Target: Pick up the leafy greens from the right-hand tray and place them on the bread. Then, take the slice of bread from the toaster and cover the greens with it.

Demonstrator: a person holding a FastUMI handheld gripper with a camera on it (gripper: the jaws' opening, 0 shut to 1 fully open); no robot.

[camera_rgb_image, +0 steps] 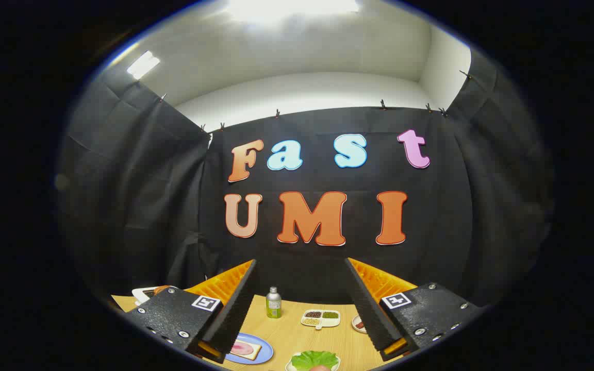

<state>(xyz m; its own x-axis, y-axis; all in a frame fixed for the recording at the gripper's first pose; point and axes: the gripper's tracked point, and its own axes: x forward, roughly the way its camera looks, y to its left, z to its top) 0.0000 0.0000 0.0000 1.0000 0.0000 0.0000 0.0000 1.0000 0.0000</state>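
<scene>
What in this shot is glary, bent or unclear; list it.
Gripper view: the ceiling light is blown out white; the fisheye bows the wooden table and cloth wall; the open gripper is sharp; the lettuce between its fingers is cut off low.

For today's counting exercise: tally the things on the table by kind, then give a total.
Bottle: 1
Divided dish: 1
Plates: 2, blue with bread, small one
Tray of greens: 1
Total: 5
The gripper is open.

No readable text. Square black-and-white marker tags sat on both fingers (209,303) of the gripper (302,304); green bottle (274,303) label too small to read.
</scene>
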